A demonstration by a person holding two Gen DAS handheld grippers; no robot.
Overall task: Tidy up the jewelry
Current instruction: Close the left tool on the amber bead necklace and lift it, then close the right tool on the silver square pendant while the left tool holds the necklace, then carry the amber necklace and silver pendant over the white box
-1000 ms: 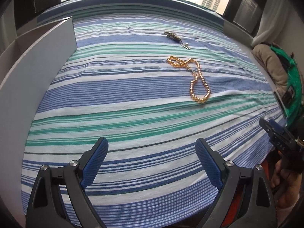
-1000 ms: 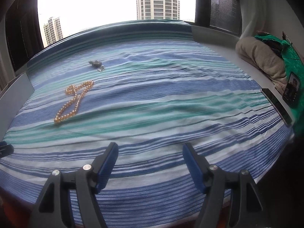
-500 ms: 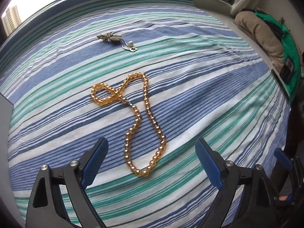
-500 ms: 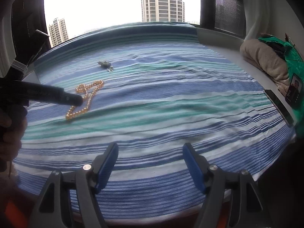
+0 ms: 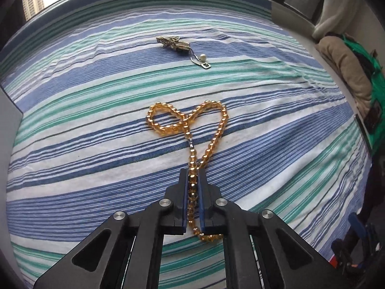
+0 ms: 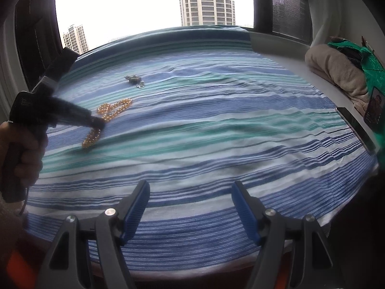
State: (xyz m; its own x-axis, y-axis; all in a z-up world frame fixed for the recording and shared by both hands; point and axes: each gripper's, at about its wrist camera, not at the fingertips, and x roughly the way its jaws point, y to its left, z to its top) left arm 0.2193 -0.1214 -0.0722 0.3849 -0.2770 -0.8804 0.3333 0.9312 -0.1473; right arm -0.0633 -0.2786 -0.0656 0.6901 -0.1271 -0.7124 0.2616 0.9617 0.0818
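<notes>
Striped cloth [image 5: 96,144]: blue, green and white, spread over the whole surface.
Right tongs [image 6: 191,210]: apart, empty, low over the near edge.
Left tongs [image 5: 192,192]: have just closed, clamped on the near loop of the amber bead necklace [image 5: 187,120].
Brooch and earring [image 5: 181,48]: lying well beyond the necklace.
Risk: twisted far loop may tangle or the clasp [image 5: 191,143] may part if lifted fast.

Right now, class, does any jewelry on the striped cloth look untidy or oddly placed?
Yes. The bead necklace lies twisted, its strand crossing over itself into loops, while the left tongs pinch its near end. Nothing looks broken.
</notes>
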